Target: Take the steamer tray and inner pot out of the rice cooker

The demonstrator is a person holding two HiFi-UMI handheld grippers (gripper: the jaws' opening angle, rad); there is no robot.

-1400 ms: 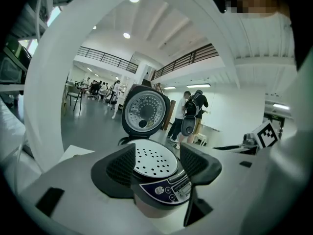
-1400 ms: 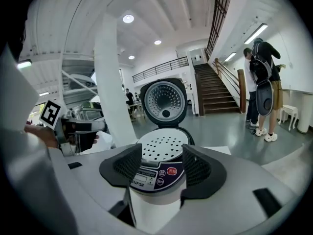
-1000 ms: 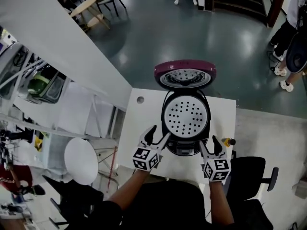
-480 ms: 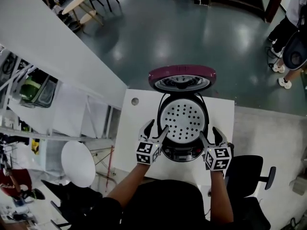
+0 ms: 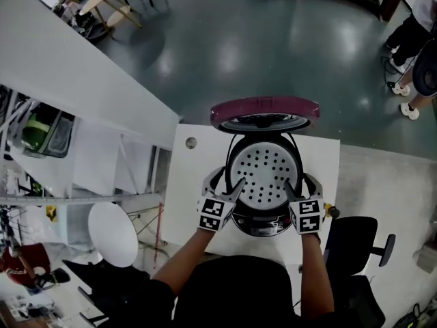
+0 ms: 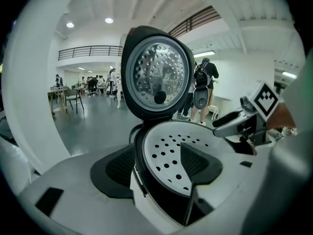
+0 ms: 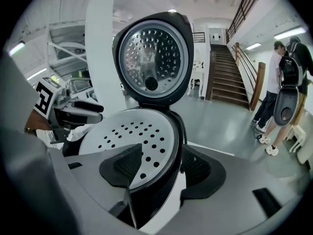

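A white surface (image 5: 198, 162) carries the rice cooker (image 5: 261, 221), whose purple lid (image 5: 264, 109) stands open at the back. The perforated steamer tray (image 5: 263, 169) sits in the cooker's mouth. The left tool (image 5: 229, 182) and right tool (image 5: 300, 183) gape wide, each straddling the cooker's rim on its own side, one jaw outside and one over the tray, gripping nothing.

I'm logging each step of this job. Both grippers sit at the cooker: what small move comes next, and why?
Probably shut both jaws on the steamer tray rim. The lid stands open. The left gripper and right gripper straddle opposite sides, jaws apart, one jaw over the tray and one outside the rice cooker. Nothing is gripped yet.
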